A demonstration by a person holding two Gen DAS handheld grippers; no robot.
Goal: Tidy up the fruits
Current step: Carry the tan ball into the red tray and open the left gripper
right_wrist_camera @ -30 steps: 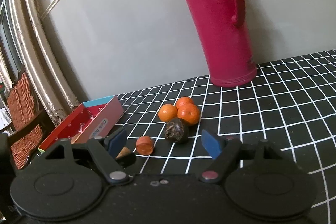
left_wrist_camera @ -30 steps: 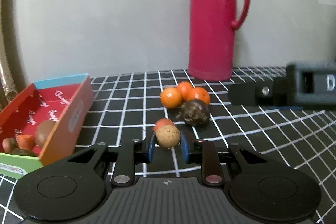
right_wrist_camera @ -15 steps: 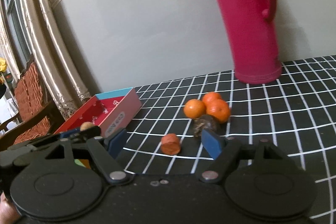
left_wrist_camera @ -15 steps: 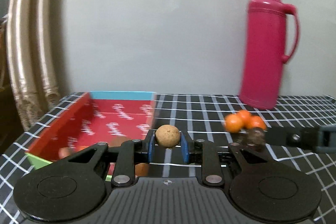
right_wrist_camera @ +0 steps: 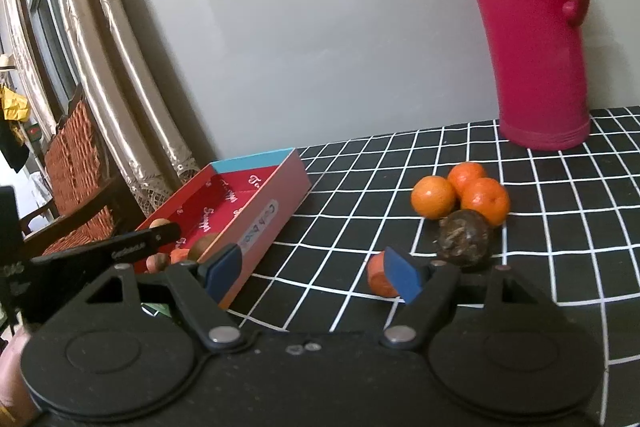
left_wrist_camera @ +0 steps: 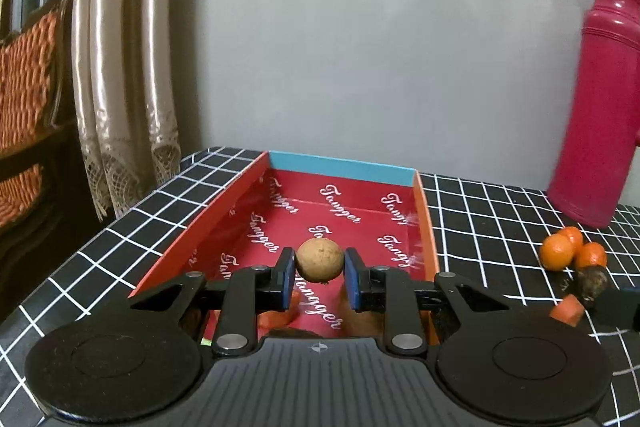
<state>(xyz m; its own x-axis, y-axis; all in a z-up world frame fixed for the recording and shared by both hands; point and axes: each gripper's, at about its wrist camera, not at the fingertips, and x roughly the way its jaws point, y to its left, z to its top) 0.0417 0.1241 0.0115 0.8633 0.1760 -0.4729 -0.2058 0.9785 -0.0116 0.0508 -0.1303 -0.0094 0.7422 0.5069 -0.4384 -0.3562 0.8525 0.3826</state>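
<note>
- Left wrist view: the round brown fruit [left_wrist_camera: 319, 260] sits squeezed between the two blue pads of the left gripper [left_wrist_camera: 319, 277], up in the air over the red box [left_wrist_camera: 424, 227] — the box floor is right under and ahead of it.
- It is tan, a bit rough, and round like a ball, so it has no long side. It may roll a little when let go.
- More fruit already lies at the near end of the box, partly hidden.
- Off to the right on the black tabletop [left_wrist_camera: 132, 227] wait three oranges [right_wrist_camera: 460, 193], a dark wrinkly fruit [right_wrist_camera: 464, 239] and an orange chunk [right_wrist_camera: 378, 277].
- The right gripper [right_wrist_camera: 316, 269] is open wide and empty — the chunk is just past its right pad, so this hand is nearer.
- A pink jug [right_wrist_camera: 532, 27] stands behind.
</note>
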